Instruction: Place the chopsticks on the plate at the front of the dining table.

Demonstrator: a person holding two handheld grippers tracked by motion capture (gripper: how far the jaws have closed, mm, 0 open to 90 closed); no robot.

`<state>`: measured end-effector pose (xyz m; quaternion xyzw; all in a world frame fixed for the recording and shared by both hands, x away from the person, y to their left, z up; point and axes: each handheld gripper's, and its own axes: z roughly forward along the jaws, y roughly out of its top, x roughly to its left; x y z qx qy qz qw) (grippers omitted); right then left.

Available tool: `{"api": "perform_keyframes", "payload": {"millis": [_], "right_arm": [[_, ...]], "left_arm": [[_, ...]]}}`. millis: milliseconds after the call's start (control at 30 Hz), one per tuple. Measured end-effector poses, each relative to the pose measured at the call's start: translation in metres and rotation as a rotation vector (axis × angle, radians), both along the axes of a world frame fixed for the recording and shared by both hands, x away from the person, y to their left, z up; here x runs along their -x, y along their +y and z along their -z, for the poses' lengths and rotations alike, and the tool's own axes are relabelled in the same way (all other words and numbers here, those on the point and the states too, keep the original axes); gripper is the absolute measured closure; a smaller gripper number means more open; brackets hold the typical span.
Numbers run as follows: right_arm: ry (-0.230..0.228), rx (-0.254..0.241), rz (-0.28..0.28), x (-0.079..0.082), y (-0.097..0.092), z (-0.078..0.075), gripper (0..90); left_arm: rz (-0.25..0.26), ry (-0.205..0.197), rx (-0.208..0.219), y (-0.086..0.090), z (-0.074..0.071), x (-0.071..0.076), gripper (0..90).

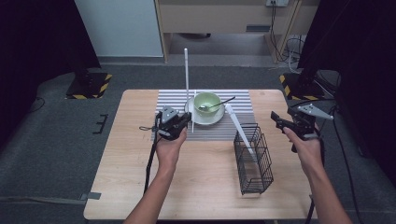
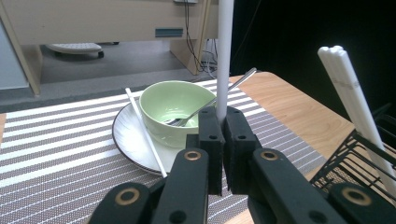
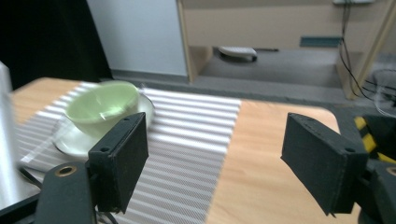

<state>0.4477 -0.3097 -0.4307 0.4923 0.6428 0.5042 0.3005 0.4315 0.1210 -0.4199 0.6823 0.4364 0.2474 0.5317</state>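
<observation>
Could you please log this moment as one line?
left claw: shut on white stick, upright | right claw: open, empty | wire basket: holds sticks

The left gripper (image 1: 186,122) holds a white stick (image 1: 186,74) straight up beside the green bowl (image 1: 207,102). The right gripper (image 1: 280,122) hangs open near the black basket (image 1: 254,161).

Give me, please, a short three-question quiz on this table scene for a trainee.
1. True or false: the left gripper is shut on a white chopstick held upright.
2. What lies in the green bowl? A) fork B) knife C) sponge
3. Where does the other white chopstick lie?
Key: 1 true; 2 A, the fork; 3 across the white plate, beside the bowl.
</observation>
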Motion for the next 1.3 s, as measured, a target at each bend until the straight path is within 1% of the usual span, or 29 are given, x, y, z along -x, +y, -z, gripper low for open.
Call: {"api": "perform_keyframes", "payload": {"millis": [67,100,167,267,300,333,367,500,633,733,767,833,933,1067,1200,1300], "right_arm": [[0.014,0.015,0.009,0.001,-0.002,0.011,22.6],[0.025,0.032,0.023,0.002,-0.005,0.020,22.6],[0.031,0.033,0.028,0.002,-0.006,0.023,22.4],[0.046,0.052,0.044,0.003,-0.008,0.035,22.3],[0.052,0.050,0.049,0.004,-0.008,0.038,22.3],[0.065,0.055,0.053,0.004,-0.009,0.046,21.8],[0.065,0.055,0.053,0.004,-0.009,0.046,21.8],[0.093,0.076,0.057,0.005,-0.006,0.055,20.9],[0.119,0.070,0.062,0.005,-0.003,0.063,19.6],[0.144,0.091,0.055,0.006,-0.001,0.069,18.8],[0.146,0.094,0.057,0.007,0.000,0.072,18.8],[0.166,0.094,0.054,0.008,0.000,0.079,18.9],[0.193,0.107,0.053,0.009,0.002,0.088,18.8],[0.209,0.132,0.061,0.011,0.005,0.096,18.8],[0.234,0.136,0.061,0.012,0.006,0.102,17.8],[0.238,0.136,0.065,0.013,0.006,0.105,17.8]], "left_arm": [[-0.008,-0.002,-0.003,0.000,0.000,0.000,86.9],[-0.012,-0.001,-0.001,0.000,0.000,-0.001,86.8],[-0.020,0.000,0.000,0.000,0.000,-0.001,86.9],[-0.027,-0.001,-0.004,-0.001,0.001,-0.001,86.8],[-0.028,0.001,-0.007,-0.002,0.001,-0.002,86.8],[-0.028,0.001,-0.007,-0.002,0.001,-0.002,86.8],[-0.029,0.002,-0.008,-0.002,0.002,-0.002,86.8],[-0.027,0.006,-0.011,-0.003,0.003,-0.002,86.8],[-0.021,0.012,-0.016,-0.004,0.004,-0.003,86.8],[-0.016,0.014,-0.017,-0.004,0.004,-0.003,86.8],[-0.016,0.016,-0.016,-0.004,0.005,-0.003,86.8],[-0.018,0.020,-0.016,-0.004,0.006,-0.004,86.8],[-0.017,0.027,-0.021,-0.004,0.008,-0.004,86.8],[-0.018,0.034,-0.022,-0.006,0.010,-0.005,86.8],[-0.027,0.048,-0.035,-0.007,0.013,-0.007,86.8],[-0.034,0.054,-0.039,-0.008,0.015,-0.008,86.8]]}}
